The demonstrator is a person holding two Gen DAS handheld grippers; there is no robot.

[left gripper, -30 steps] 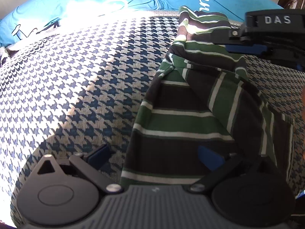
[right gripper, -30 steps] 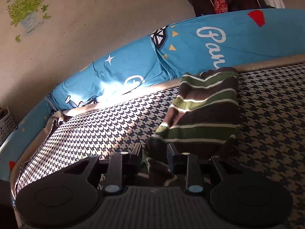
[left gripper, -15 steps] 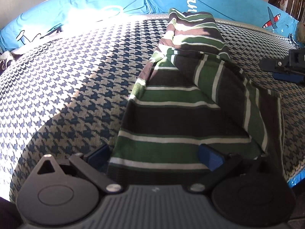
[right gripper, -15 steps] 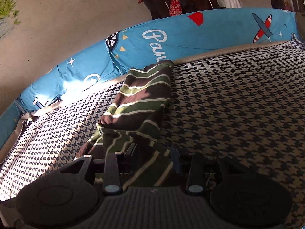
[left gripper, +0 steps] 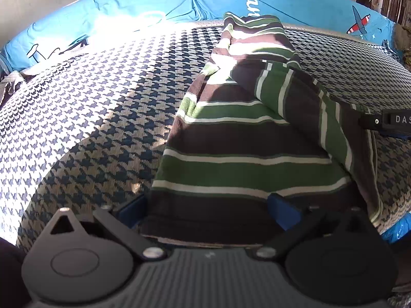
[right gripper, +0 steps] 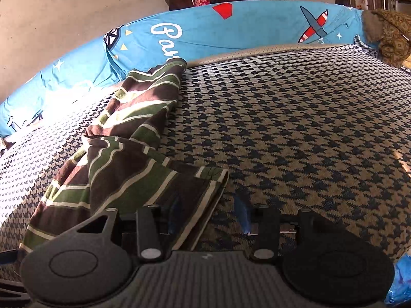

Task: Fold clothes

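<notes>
A striped shirt [left gripper: 244,138] in green, brown and white lies lengthwise on the houndstooth bed cover [left gripper: 102,107]. One part of it is folded diagonally over the body. The shirt's near hem rests between the wide-apart fingers of my left gripper [left gripper: 205,205], which is open. My right gripper [right gripper: 208,213] is open too. The folded shirt corner [right gripper: 205,179] lies across its left finger [right gripper: 174,213], and bare cover shows beside the right finger. The left wrist view shows the right gripper [left gripper: 385,123] at the shirt's right edge.
Blue printed pillows [right gripper: 231,33] line the far edge of the bed against a plain wall. A brown patterned cloth [right gripper: 390,36] sits at the far right corner. A wide stretch of houndstooth cover [right gripper: 308,128] lies to the right of the shirt.
My right gripper swung to the right with the shirt's edge, lowered it to the bed and opened. The left gripper stayed open at the hem, and the shirt now lies flatter.
</notes>
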